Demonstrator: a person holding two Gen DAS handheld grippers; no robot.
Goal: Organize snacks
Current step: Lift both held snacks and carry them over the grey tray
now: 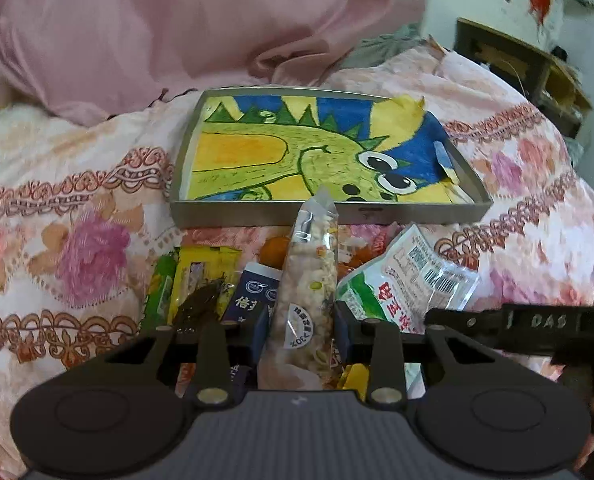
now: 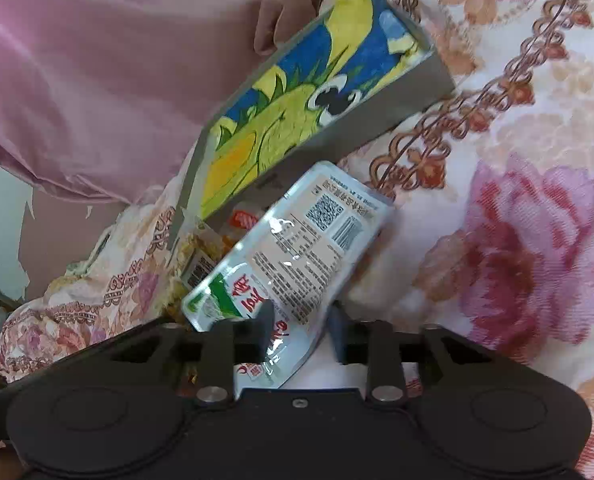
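Note:
My left gripper (image 1: pixel 301 320) is shut on a clear packet of pink-and-white puffed snack (image 1: pixel 311 280), held upright in front of the grey tray (image 1: pixel 329 211) lined with a dinosaur drawing. My right gripper (image 2: pixel 299 320) is shut on the lower end of a white-and-green snack pouch (image 2: pixel 297 248), which points up toward the tray (image 2: pixel 397 96). That pouch also shows in the left wrist view (image 1: pixel 413 280), with the right gripper's finger (image 1: pixel 537 322) beside it. Loose snacks lie before the tray: a yellow packet (image 1: pixel 201 276), a dark blue packet (image 1: pixel 253 292).
Everything lies on a floral pink bedspread (image 1: pixel 77 220). A pink pillow (image 1: pixel 157 32) lies behind the tray. More small snack packets (image 2: pixel 201 256) lie left of the pouch. A dark wooden cabinet (image 1: pixel 509 60) stands at the far right.

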